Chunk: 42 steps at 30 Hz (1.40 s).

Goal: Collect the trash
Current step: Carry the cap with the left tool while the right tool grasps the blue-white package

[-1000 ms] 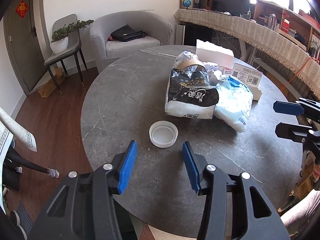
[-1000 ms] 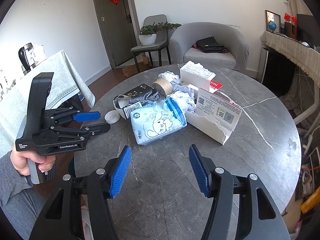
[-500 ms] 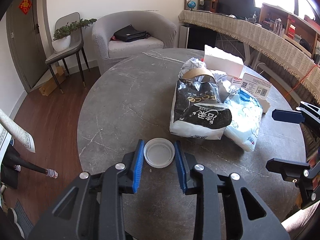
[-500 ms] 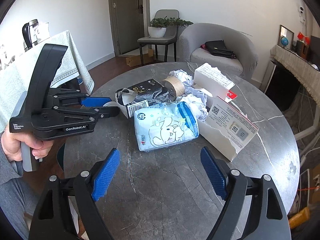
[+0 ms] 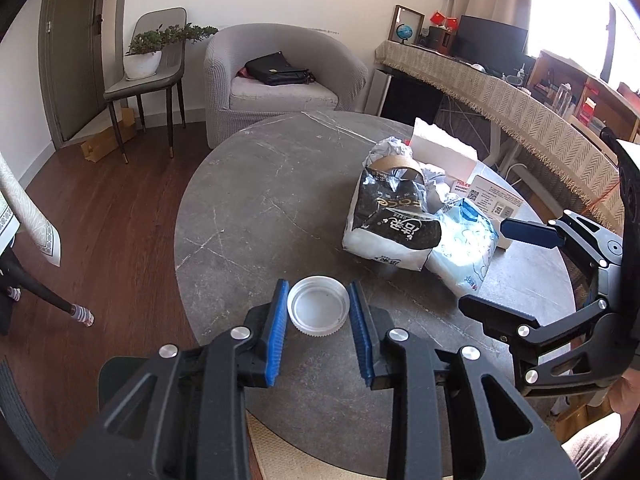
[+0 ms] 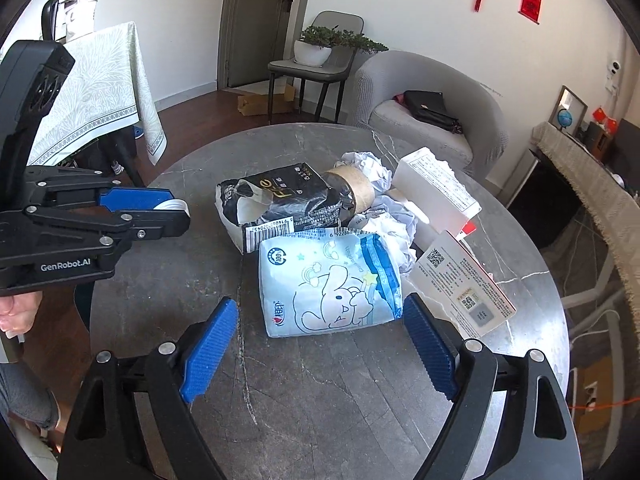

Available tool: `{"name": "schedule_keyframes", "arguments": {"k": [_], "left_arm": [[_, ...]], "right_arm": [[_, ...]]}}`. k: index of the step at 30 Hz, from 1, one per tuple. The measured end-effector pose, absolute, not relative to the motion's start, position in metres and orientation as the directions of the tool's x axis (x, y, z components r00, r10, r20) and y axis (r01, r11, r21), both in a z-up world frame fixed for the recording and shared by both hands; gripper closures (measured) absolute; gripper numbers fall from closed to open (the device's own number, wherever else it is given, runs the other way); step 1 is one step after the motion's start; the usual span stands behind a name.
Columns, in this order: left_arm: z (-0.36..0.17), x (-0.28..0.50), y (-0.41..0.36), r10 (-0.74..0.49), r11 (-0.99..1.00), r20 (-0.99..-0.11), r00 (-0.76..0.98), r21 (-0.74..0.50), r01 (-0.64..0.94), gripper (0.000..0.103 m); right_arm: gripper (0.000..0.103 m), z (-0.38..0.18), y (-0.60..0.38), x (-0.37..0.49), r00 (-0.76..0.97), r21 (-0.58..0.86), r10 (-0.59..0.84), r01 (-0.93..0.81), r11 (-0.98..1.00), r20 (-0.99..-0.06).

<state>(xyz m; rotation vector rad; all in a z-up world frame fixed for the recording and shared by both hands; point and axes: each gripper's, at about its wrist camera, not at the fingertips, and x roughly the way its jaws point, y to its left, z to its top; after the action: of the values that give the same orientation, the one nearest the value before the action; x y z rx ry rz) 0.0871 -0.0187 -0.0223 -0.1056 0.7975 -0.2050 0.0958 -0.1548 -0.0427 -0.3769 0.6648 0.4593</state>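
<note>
My left gripper [image 5: 319, 307] is shut on a white plastic lid [image 5: 319, 305] and holds it just above the round grey table [image 5: 260, 208]. The lid peeks out between the left gripper's pads in the right wrist view [image 6: 174, 205]. My right gripper [image 6: 318, 330] is open wide, its pads on either side of a light blue wipes pack [image 6: 330, 286], a little short of it. Behind lie a black and white bag [image 6: 276, 204], a tape roll [image 6: 356, 190], crumpled paper [image 6: 370, 164] and white boxes [image 6: 438, 190].
A torn white card box [image 6: 464, 288] lies right of the blue pack. A grey armchair [image 5: 280, 80] with a black bag and a chair with a plant [image 5: 152, 52] stand beyond the table. A cloth-covered table [image 6: 100, 80] stands at the left.
My left gripper moved forward to the white lid, closed on it and lifted it slightly. My right gripper opened wider and moved closer to the blue pack.
</note>
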Motion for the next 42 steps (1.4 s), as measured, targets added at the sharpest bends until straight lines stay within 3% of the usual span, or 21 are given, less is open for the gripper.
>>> {"name": "schedule_keyframes", "arguments": {"k": [15,17,23,34,42], "left_arm": [[-0.008,0.066,0.020,-0.212,0.974,-0.672,0.710,-0.204,0.098,0.070],[-0.006,0.063,0.024,-0.210,0.975,-0.668,0.714,-0.199,0.100,0.070],[-0.003,0.056,0.038,-0.198,0.977,-0.663,0.722,-0.197,0.087,0.070],[-0.002,0.040,0.079,-0.151,0.980,-0.666,0.730,-0.196,0.024,0.070],[-0.010,0.030,0.107,-0.113,0.981,-0.681,0.724,-0.191,-0.027,0.070]], "right_arm": [[0.017,-0.054,-0.145,0.119,0.683,-0.132,0.253,-0.457,0.879,-0.686],[0.026,-0.054,-0.143,0.120,0.681,-0.137,0.240,-0.450,0.882,-0.692],[0.029,-0.039,-0.150,0.116,0.690,-0.106,0.242,-0.421,0.901,-0.682],[0.029,0.016,-0.165,0.091,0.833,-0.079,0.229,-0.308,0.948,-0.504],[0.029,0.033,-0.132,0.083,0.820,-0.034,0.347,-0.405,0.914,-0.455]]}}
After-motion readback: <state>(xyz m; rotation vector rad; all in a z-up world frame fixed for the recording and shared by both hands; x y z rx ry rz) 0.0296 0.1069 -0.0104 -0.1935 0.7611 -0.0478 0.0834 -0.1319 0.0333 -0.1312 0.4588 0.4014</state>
